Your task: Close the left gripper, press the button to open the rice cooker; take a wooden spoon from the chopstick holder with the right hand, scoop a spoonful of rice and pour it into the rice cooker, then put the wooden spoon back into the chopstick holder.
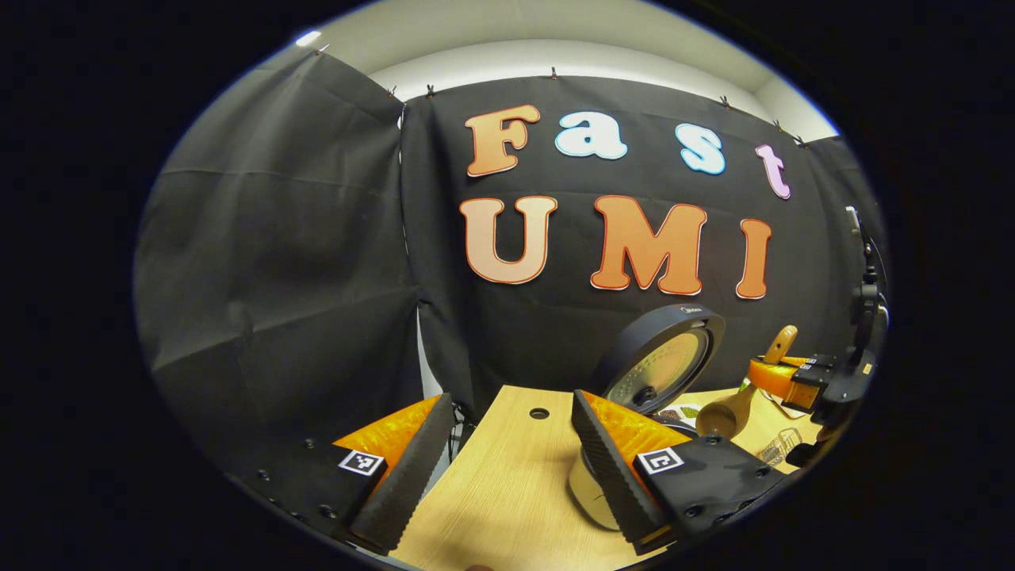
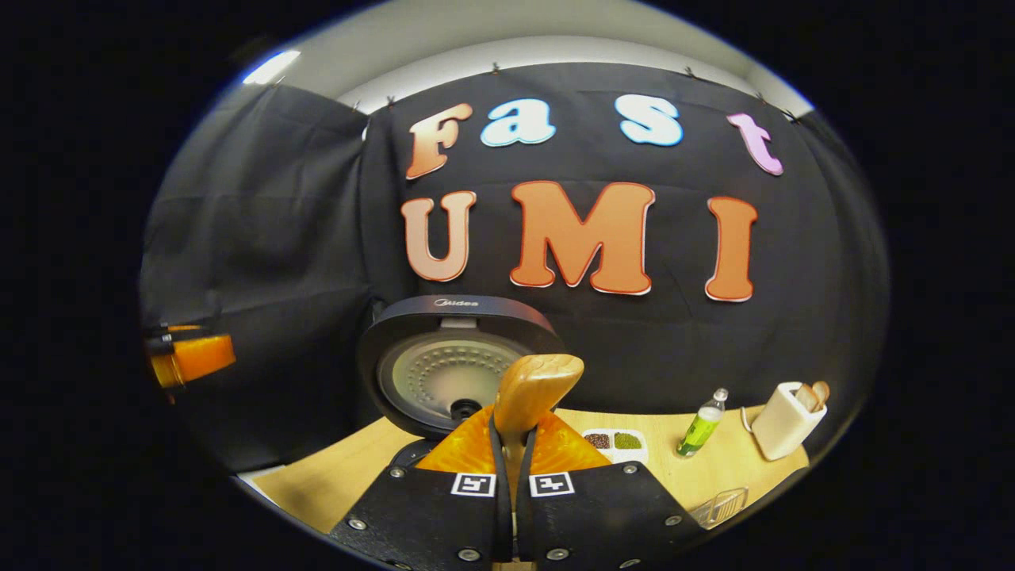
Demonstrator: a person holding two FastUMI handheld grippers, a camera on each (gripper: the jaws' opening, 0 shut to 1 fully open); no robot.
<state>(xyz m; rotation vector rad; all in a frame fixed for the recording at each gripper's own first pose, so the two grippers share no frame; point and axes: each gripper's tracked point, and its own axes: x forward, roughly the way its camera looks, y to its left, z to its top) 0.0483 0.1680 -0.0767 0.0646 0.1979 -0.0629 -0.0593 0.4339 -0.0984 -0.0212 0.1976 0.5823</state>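
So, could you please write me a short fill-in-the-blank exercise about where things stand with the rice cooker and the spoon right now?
1. The rice cooker's lid stands ____.
2. The right claw is shut on the ____ spoon.
3. The left claw has its fingers ____, holding nothing.
4. The chopstick holder stands on the table beside a ____ bottle.

Missing words: open; wooden; apart; green

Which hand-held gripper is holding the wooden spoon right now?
The right hand-held gripper, fingers shut on the wooden spoon; the left hand-held gripper is open, holding nothing.
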